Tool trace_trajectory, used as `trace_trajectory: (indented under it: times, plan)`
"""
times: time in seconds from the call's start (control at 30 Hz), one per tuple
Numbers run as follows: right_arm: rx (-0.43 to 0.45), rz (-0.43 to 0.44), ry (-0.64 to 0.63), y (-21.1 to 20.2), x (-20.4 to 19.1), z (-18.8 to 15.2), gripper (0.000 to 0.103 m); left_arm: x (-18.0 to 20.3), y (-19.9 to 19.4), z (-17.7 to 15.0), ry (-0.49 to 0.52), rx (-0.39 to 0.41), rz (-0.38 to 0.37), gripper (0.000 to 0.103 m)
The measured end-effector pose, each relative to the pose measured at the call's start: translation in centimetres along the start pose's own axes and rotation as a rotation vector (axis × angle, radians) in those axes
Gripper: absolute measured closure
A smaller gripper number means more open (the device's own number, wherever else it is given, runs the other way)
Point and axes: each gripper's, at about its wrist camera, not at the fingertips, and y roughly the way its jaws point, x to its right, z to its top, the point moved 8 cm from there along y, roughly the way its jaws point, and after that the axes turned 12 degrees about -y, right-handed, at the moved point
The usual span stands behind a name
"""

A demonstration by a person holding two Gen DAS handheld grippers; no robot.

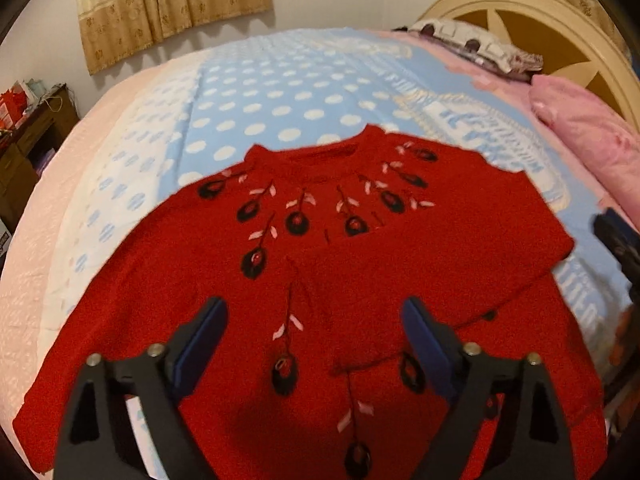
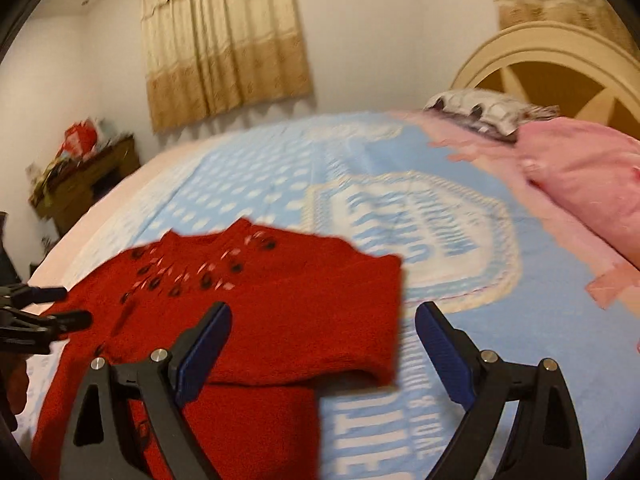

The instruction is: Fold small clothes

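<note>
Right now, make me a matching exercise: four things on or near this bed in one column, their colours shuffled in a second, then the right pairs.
Things:
1. sweater
2. pillow
3. curtain
4. blanket

Colours:
A. pink
B. light blue with white dots
C. red with dark flowers
D. beige and gold

Pairs: 1-C, 2-A, 3-D, 4-B

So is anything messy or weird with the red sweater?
Not really. The red sweater lies flat on the blue blanket, one sleeve already folded across its front. It looks half-folded, not messed up.
</note>
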Motion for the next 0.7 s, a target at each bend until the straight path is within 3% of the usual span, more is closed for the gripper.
trace_trajectory:
  times: [0.17,0.27,0.3,0.37,0.4,0.43,0.7]
  plan:
    - [0.014,0.038,-0.021,-0.2,-0.8,-0.5,0.010,0.3,2.4,-0.9,-0.013,-0.054,0.004,0.020]
    - [0.043,0.048,-0.037,-1.0,-1.0,-0.4,0.010,0.7,3.7,-1.4,-0.028,-0.090,-0.028,0.040]
    - [0.053,0.053,-0.039,-1.2,-1.0,-0.4,0.010,1.1,4.2,-1.7,-0.026,-0.112,-0.039,0.051]
    - [0.070,0.050,-0.039,-1.5,-1.0,-0.3,0.010,1.3,4.7,-1.8,-0.036,-0.120,-0.051,0.057]
    - [0.074,0.051,-0.039,-1.7,-1.0,-0.3,0.010,1.3,4.4,-1.7,-0.049,-0.099,-0.070,0.070]
    - [0.077,0.050,-0.037,-1.7,-1.0,-0.3,0.010,1.3,4.2,-1.6,-0.056,-0.091,-0.082,0.090]
    - [0.077,0.034,-0.001,-1.7,-0.1,-0.5,0.010,-0.1,-2.0,0.6,-0.065,0.033,-0.199,0.093]
